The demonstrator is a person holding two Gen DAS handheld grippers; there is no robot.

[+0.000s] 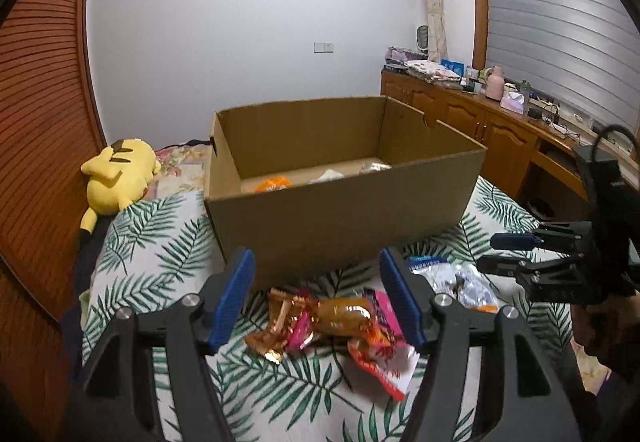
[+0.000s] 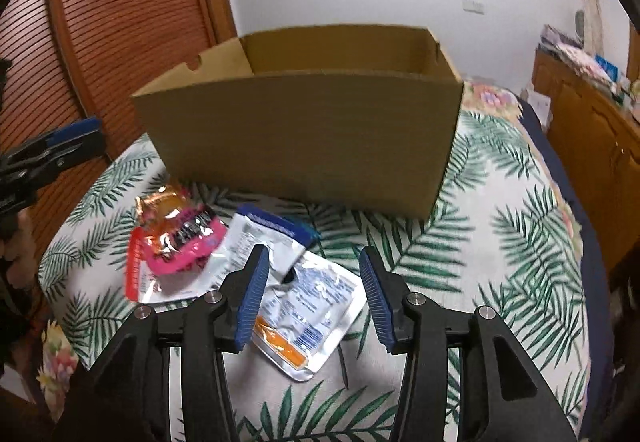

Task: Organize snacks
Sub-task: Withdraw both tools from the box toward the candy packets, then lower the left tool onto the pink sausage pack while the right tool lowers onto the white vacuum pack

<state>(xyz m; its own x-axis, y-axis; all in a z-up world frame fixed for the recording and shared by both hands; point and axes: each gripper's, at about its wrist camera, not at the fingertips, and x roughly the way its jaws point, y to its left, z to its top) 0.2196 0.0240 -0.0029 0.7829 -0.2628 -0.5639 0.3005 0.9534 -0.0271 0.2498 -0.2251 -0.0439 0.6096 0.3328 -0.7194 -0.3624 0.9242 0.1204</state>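
An open cardboard box (image 1: 344, 209) stands on the bed, with an orange packet (image 1: 272, 183) and two pale packets on its floor. In front of it lie loose snacks: a gold-orange wrapper (image 1: 344, 316), a pink packet (image 1: 382, 308) and a red-and-white packet (image 1: 384, 366). My left gripper (image 1: 316, 254) hovers open just above these, touching none. To their right lie white-and-blue pouches (image 2: 312, 294). My right gripper (image 2: 313, 254) is open over them, pads clear of the foil. It also shows at the right of the left wrist view, right gripper (image 1: 490, 254).
A palm-leaf bedspread (image 2: 500, 242) covers the bed. A yellow plush toy (image 1: 120, 173) lies left of the box. A slatted wooden door (image 1: 40, 121) is at the left. A cluttered wooden cabinet (image 1: 480, 121) runs along the right.
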